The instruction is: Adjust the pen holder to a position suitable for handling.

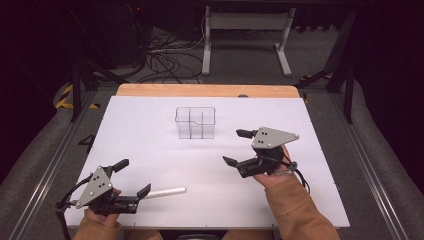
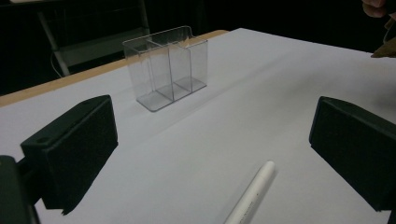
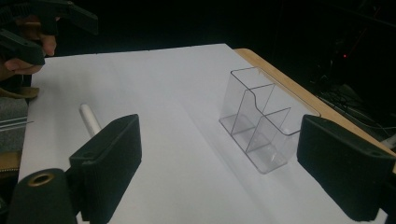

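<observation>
White cylindrical plastic pen (image 1: pixel 166 192) lies flat on the white table surface (image 1: pixel 150 150), near the person's edge. Left gripper (image 1: pixel 135 177) stands released, jaws wide, the pen's near end between them (untouched). Recommend lowering squarely and clamping mid-barrel. Right gripper (image 1: pixel 234 147) hangs released, empty, nearer the clear three-compartment acrylic organizer (image 1: pixel 195 123).

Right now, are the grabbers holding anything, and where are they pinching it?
Nothing is held. The left gripper stands open by the white pen, which lies on the table untouched. The right gripper is open over bare table.
</observation>
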A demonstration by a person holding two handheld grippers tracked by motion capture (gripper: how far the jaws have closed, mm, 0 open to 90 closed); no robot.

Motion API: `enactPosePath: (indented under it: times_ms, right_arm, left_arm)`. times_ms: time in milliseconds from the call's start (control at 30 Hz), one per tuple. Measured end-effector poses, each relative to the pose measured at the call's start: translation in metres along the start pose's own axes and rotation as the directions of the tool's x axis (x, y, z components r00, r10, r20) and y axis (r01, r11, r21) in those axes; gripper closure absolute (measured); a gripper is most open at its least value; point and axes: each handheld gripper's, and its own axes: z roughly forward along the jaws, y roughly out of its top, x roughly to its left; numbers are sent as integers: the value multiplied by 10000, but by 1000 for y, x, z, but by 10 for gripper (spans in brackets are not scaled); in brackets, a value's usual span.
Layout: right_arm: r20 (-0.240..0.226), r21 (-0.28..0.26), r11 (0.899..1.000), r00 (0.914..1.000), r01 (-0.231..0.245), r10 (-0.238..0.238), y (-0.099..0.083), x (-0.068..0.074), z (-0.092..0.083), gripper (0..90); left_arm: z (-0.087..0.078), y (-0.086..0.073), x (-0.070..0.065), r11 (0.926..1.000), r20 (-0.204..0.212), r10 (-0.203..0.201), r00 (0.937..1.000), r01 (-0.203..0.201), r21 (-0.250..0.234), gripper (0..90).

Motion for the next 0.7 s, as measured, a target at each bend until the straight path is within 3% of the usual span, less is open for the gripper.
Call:
enactPosePath:
  times_ms: [233,467,567,700]
  right_arm:
    - [4,420,9975,9984,566,-567,4,-1,7,142]
    - [-151,314,9989,9993,352,-348,9,-3,7,143]
    - [-138,535,9986,9999,-2,10,11,-6,9,145]
    - [-485,731,9973,9988,-11,47,14,-8,13,168]
  left_arm:
    - [0,0,0,10000,0,1,10000,-1,-23,17]
    - [0,0,0,10000,36,-13,10000,13,3,17]
    - [1,0,0,10000,47,-10,10000,10,-2,17]
    - [1,0,0,10000,54,-15,10000,15,32,17]
